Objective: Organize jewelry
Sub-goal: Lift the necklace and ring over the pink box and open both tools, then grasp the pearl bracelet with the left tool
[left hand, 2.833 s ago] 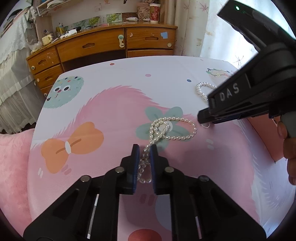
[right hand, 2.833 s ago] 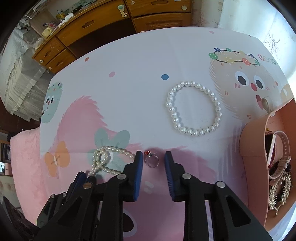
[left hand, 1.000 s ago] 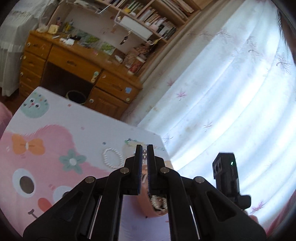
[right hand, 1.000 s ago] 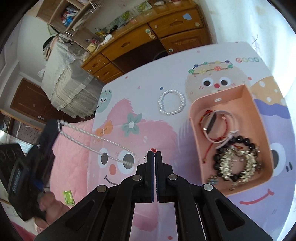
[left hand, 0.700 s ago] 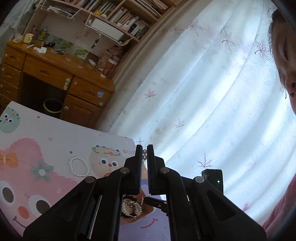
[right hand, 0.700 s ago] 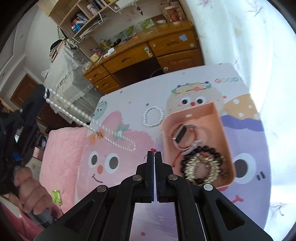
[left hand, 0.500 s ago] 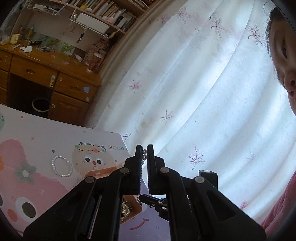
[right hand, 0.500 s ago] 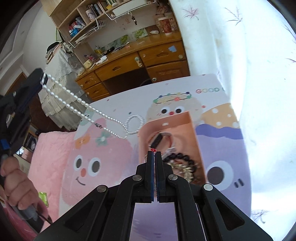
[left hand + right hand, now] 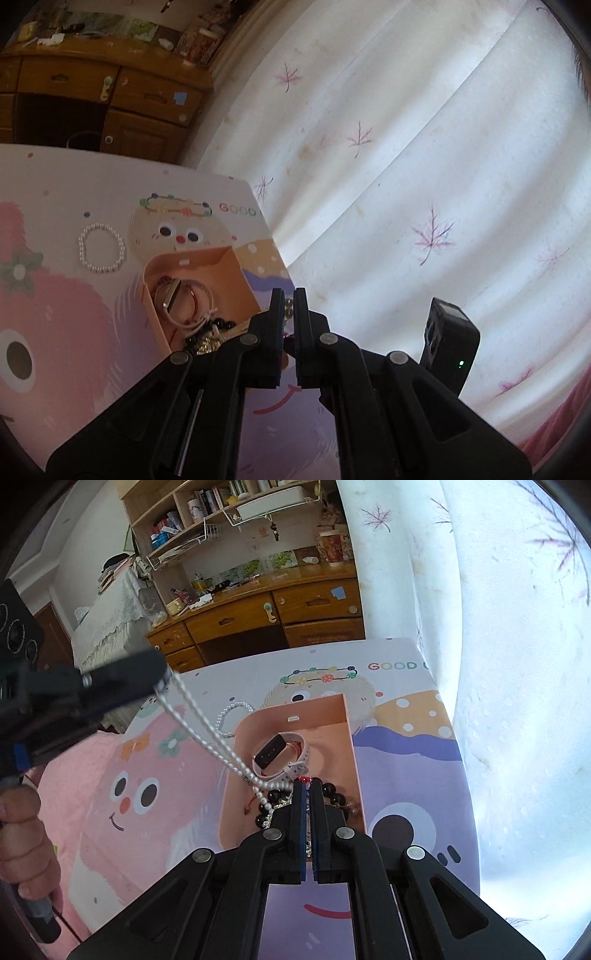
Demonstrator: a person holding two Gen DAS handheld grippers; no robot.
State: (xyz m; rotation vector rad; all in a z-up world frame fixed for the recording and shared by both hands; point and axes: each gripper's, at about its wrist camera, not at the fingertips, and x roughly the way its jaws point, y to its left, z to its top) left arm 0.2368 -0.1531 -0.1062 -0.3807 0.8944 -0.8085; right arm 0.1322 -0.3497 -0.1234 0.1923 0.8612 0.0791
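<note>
My left gripper (image 9: 289, 306) is shut on a long pearl necklace (image 9: 207, 731), with a few pearls showing between its tips. In the right wrist view the left gripper (image 9: 164, 681) sits at the upper left. The strand hangs from it down to the right into the pink tray (image 9: 347, 716), and its lower end lies among the pieces there. My right gripper (image 9: 306, 781) is shut on a small ring with a red stone (image 9: 303, 778) and hovers over the tray's near half. The tray (image 9: 192, 258) holds a white-strapped watch (image 9: 280, 753) and a dark bead bracelet (image 9: 332, 790).
A pearl bracelet (image 9: 100, 247) lies on the cartoon-print table cover just left of the tray. A white curtain (image 9: 406, 147) hangs close behind the table's right edge. A wooden desk with drawers (image 9: 258, 616) stands beyond the far edge. A hand (image 9: 26, 842) grips the left tool's handle.
Both grippers have moved to the tray and tilted down. The hanging necklace swung from over the pink part of the cover to the tray, and its end now reaches inside. Both stay shut.
</note>
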